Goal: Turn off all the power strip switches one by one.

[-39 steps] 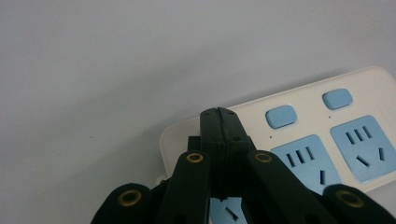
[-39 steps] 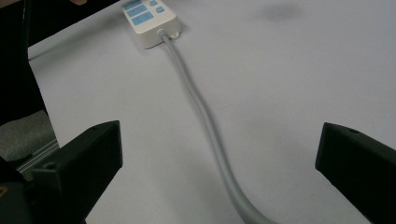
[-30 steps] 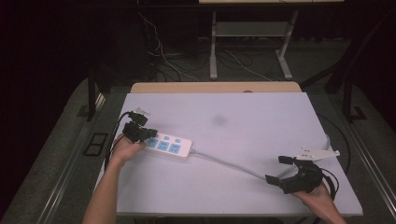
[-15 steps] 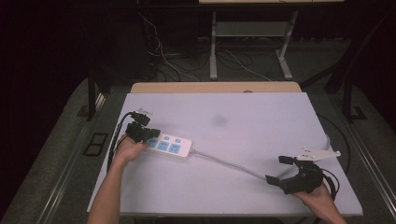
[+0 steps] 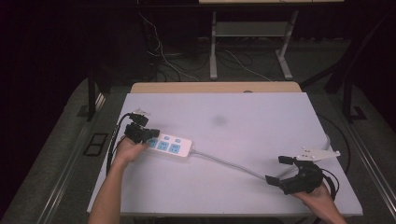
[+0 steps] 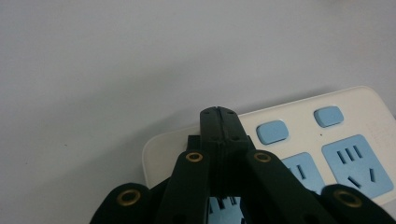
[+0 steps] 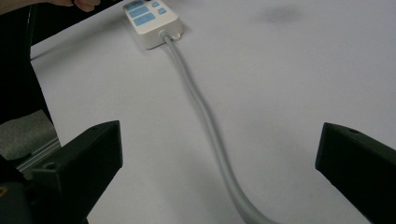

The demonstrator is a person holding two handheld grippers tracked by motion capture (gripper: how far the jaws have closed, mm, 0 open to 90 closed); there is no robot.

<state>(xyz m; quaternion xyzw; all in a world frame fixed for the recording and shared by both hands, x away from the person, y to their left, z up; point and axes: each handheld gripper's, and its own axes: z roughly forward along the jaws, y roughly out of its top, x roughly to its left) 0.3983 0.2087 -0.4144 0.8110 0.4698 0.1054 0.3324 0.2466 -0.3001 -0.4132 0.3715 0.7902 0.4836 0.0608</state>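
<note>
The left gripper (image 5: 148, 135) has its jaws pressed flat together with nothing between them, and in the left gripper view its closed tip (image 6: 218, 122) rests over one end of the power strip (image 6: 289, 149), just beside the two small blue switches. Whether the tip actually presses on the casing cannot be told. The right gripper (image 5: 279, 169) is spread wide and holds nothing; in the right gripper view its two black jaws stand either side of the grey cord (image 7: 205, 116), which runs up between them without touching either.

The power strip (image 5: 169, 145) lies flat on the left part of the white table (image 5: 243, 116), and its cord (image 5: 229, 163) trails across the surface towards the right gripper near the front right corner.

As a judgement, the work is at an early stage: one hand seems to steady or press the strip, the other is lined up over the cord but has not closed on it. Taking hold of the cord, and whatever follows with it, is left to do.

Counted: one power strip, one cord, two grippers, two blue switches in the left gripper view, and at least three blue sockets on the strip from above.
</note>
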